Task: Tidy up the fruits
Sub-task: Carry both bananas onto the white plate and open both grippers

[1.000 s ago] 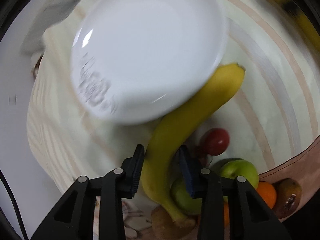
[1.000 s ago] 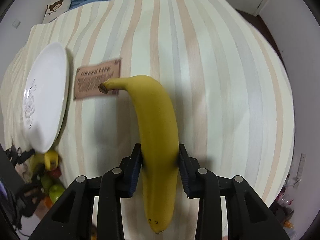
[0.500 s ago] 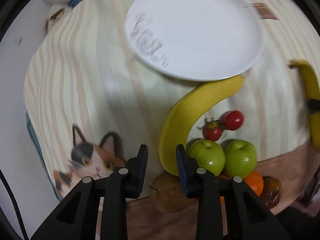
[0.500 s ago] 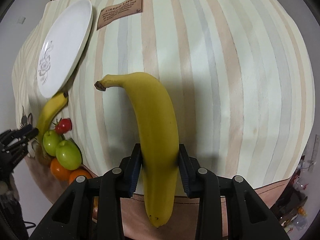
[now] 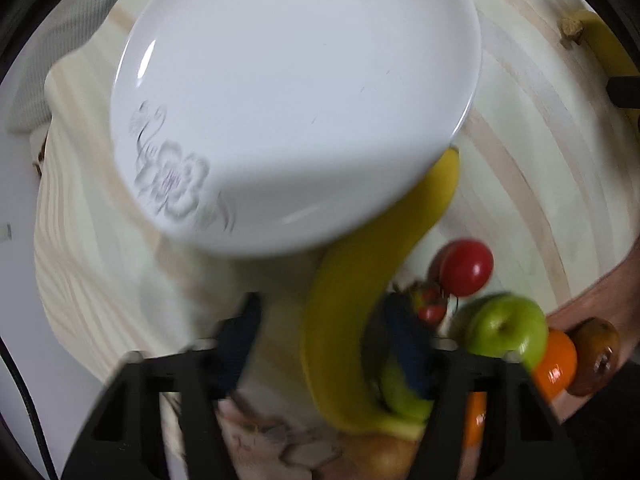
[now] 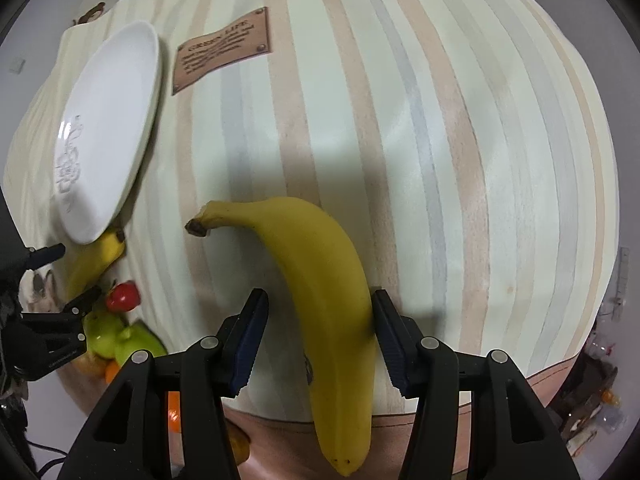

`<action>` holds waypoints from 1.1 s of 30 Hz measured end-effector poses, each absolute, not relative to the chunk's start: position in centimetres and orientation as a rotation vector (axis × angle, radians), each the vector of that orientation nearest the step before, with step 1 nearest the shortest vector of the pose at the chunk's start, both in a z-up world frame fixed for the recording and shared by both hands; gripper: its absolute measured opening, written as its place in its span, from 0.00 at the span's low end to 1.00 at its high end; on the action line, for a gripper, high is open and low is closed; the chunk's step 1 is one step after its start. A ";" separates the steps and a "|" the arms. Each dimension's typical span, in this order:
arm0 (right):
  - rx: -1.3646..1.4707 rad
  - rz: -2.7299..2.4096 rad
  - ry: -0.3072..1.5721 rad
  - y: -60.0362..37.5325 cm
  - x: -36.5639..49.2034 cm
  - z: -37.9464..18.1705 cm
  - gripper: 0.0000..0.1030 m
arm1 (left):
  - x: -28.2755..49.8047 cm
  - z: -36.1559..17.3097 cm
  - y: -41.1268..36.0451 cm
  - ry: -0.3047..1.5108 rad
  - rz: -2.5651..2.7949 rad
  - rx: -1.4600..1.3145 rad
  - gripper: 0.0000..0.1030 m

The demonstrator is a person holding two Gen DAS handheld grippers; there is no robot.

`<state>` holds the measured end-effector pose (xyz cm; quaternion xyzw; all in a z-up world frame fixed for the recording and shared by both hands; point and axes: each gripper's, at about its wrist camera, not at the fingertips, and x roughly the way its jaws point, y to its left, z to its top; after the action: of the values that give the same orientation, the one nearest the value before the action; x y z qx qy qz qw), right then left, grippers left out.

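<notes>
R gripper [image 6: 318, 338] just spread, jaws off its banana [image 6: 320, 308]; L gripper [image 5: 316, 344] spread round 2nd banana [image 5: 372, 276], plate [image 5: 296, 92] at 12 — both set down.

Left hand-held gripper [image 5: 320, 336] fingers spread, right hand-held gripper [image 6: 320, 332] fingers spread

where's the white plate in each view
Left wrist: the white plate fills the upper centre, its lower right rim over the tip of a banana.
Right wrist: the white plate sits at the upper left, seen at a slant.
Shared landmark: the grey flower print on its rim.
</notes>
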<state>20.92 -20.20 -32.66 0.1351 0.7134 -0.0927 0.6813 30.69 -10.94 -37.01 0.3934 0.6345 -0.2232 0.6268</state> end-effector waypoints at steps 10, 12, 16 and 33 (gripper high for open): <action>0.191 -0.311 1.530 -17.0 20.0 -32.3 0.38 | 28.8 -36.2 -8.4 1.374 -0.432 0.728 0.32; 0.231 -0.309 1.520 -16.8 19.8 -31.9 0.38 | 29.2 -35.6 -6.4 1.413 -0.390 0.625 0.32; 0.308 -0.300 1.507 -17.0 20.2 -31.2 0.38 | 30.5 -35.0 -2.2 1.427 -0.282 0.468 0.30; 0.498 -0.274 1.579 -13.6 23.0 -32.3 0.50 | 34.5 -42.5 15.6 1.597 -0.068 0.108 0.33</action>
<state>23.04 -13.55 -32.28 0.2208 0.6999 -0.1216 0.6682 34.53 15.57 -42.54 0.0486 0.7158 -0.0303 0.6960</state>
